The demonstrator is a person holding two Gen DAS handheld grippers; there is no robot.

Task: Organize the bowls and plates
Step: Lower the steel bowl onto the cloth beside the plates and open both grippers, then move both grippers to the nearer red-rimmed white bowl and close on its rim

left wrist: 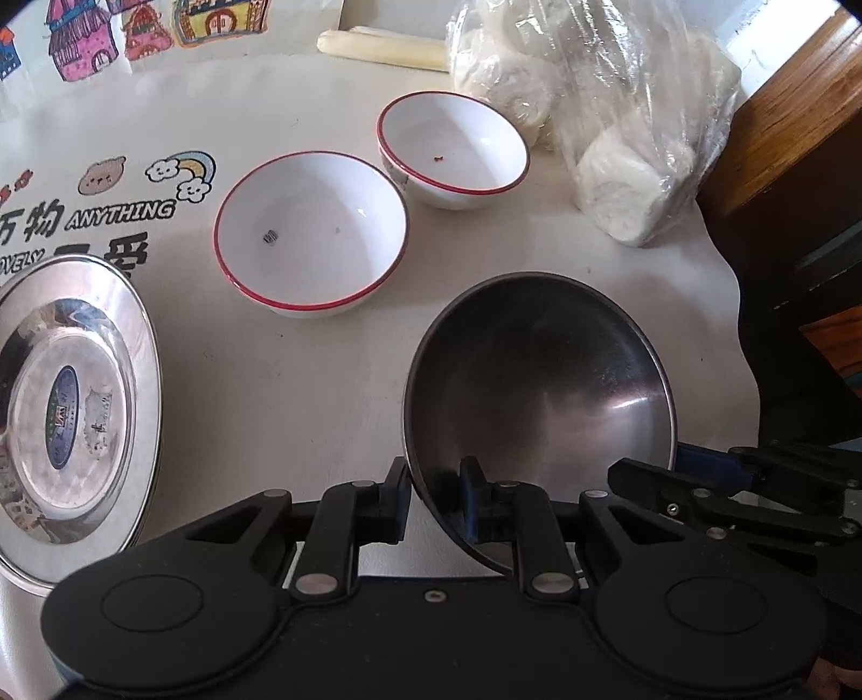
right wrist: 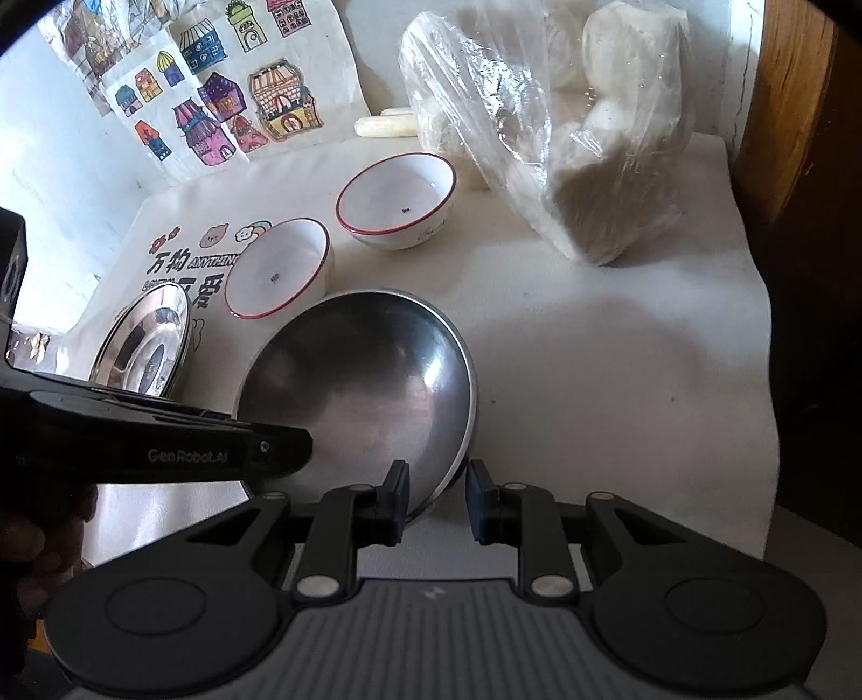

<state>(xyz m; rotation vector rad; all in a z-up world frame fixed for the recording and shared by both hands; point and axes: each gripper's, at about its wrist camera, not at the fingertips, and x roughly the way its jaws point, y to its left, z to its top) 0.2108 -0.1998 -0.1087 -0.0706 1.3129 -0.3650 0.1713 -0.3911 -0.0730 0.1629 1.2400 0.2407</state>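
A steel bowl [left wrist: 539,387] sits tilted near the table's right edge; it also shows in the right wrist view [right wrist: 361,393]. My left gripper [left wrist: 435,492] is shut on its near-left rim. My right gripper [right wrist: 435,498] straddles its right rim with a gap at the outer pad. Two white bowls with red rims stand behind: a near one [left wrist: 312,231] [right wrist: 277,266] and a far one [left wrist: 452,142] [right wrist: 396,199]. A steel plate [left wrist: 70,414] [right wrist: 143,344] lies at the left.
A plastic bag of white buns [left wrist: 603,107] [right wrist: 565,124] stands at the back right. A wooden frame [left wrist: 792,107] rises beyond the table's right edge. A printed cloth [left wrist: 134,210] covers the table; a pale stick [left wrist: 382,48] lies at the back.
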